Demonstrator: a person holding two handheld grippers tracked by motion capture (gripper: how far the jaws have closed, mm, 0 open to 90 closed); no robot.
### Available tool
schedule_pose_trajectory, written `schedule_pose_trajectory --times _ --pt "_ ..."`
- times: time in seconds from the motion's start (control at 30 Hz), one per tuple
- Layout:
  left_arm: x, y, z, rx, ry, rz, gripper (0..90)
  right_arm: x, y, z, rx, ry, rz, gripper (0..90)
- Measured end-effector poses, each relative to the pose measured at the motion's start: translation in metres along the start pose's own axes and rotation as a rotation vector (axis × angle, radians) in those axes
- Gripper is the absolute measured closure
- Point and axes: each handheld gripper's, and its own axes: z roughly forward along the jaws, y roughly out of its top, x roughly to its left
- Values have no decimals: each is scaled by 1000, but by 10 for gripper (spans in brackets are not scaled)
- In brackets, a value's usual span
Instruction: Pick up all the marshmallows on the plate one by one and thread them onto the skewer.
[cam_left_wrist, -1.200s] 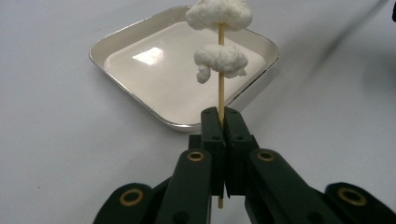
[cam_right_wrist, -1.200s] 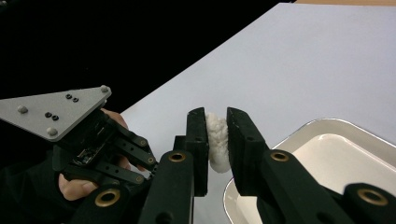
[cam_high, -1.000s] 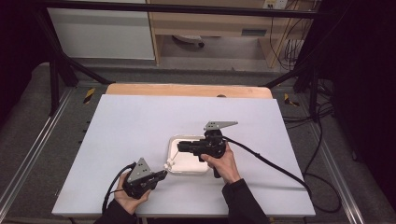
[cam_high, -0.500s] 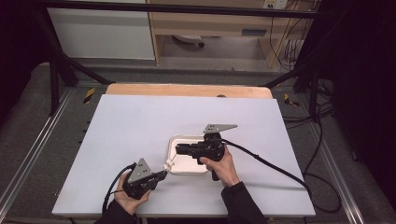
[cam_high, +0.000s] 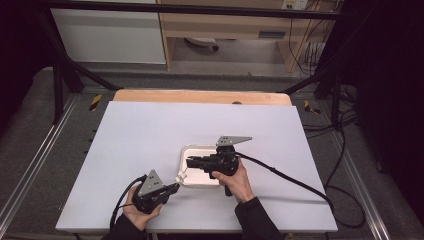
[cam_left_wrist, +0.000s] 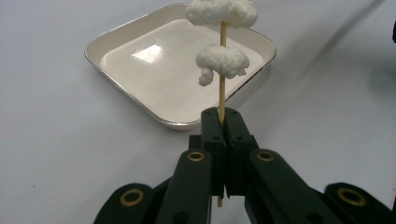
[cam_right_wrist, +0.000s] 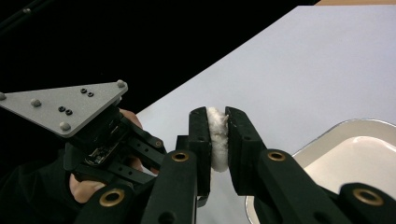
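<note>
White fluffy lumps sit threaded on a thin wooden skewer (cam_left_wrist: 222, 70), two of them showing in the left gripper view: one lump (cam_left_wrist: 221, 61) partway up the stick and another (cam_left_wrist: 221, 11) at the top edge of that view. The left tool (cam_left_wrist: 222, 122) has its jaws pressed together on the lower end of the skewer, which stands upright between them, with a short stub showing below the pads. The skewer rises just in front of the near corner of a square white tray (cam_left_wrist: 116, 39), which rests on the pale bench (cam_left_wrist: 51, 140).

From the high view, the left tool (cam_high: 176, 186) lies just off the tray's (cam_high: 186, 152) lower left corner, with the lumps at that corner. The right tool (cam_high: 192, 161) hangs over the tray, pointing toward its left side, held by the person's right hand (cam_high: 235, 177).

On the right gripper view, the right tool (cam_right_wrist: 218, 135) is clamped on a single white lump (cam_right_wrist: 217, 137), squeezed flat between the two pads. The tray's (cam_right_wrist: 327, 133) rim lies to the lower right of that lump, and the left tool with its grey plate (cam_right_wrist: 70, 105) shows beyond it on the left.
</note>
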Motion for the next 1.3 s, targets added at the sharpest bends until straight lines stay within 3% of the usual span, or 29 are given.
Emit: schedule_pose_trajectory --times 0.37,0.4,0.43,0.47,0.5,0.57,0.8,0.93,1.13,1.3 --pt "0 1 -1 -5 -1 -3 889 0 -5 4 -12 16 6 819" --pt "0 1 -1 -9 0 -2 889 0 -5 5 -11 16 6 819" --pt "1 2 -3 -48 -16 -12 889 0 -6 6 -8 18 10 819" --pt "-1 8 -5 -51 -10 -11 889 0 -8 9 40 31 17 818" --pt "-3 9 -3 -30 39 40 889 0 -14 16 61 42 18 818" --pt "-1 6 -1 -48 8 2 889 0 -16 18 45 37 11 816" --pt "1 7 0 -51 -3 -5 889 2 -12 13 24 2 -16 775" --pt "2 4 0 -47 -6 -11 888 5 -7 7 -5 -25 -32 683" --pt "6 4 1 -55 -3 -19 888 8 -1 -5 -3 -119 -81 365" --pt "7 4 2 -44 -13 -40 887 5 -6 -15 31 -214 -137 198"
